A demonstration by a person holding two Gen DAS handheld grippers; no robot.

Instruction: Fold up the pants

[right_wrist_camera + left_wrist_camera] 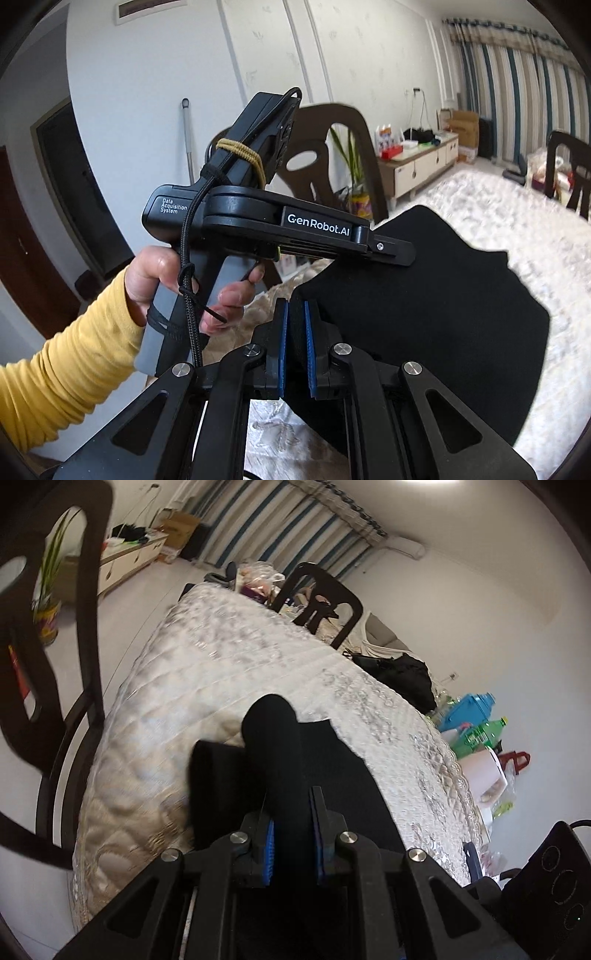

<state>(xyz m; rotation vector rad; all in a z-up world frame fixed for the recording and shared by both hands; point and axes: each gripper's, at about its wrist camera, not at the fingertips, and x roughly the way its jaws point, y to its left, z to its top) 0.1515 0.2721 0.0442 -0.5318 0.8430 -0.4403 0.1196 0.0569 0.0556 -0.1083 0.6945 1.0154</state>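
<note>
Black pants (332, 775) pinched in both tools, left (291, 834) and right (295, 347), above quilted table (221, 672).

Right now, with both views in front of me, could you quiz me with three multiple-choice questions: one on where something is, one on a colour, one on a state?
1. Where do the pants lie?
A. over the table
B. on the floor
C. over a chair back

2. What colour is the sleeve of the person's arm?
A. red
B. yellow
C. white

3. How is the right tool?
A. wide open, holding nothing
B. shut on the pants
C. shut on a bottle

Answers: 1 A, black cloth spreads on the pale tablecloth; 2 B, a yellow cuff meets the hand; 3 B, black cloth fills the gap between the blue pads.
</note>
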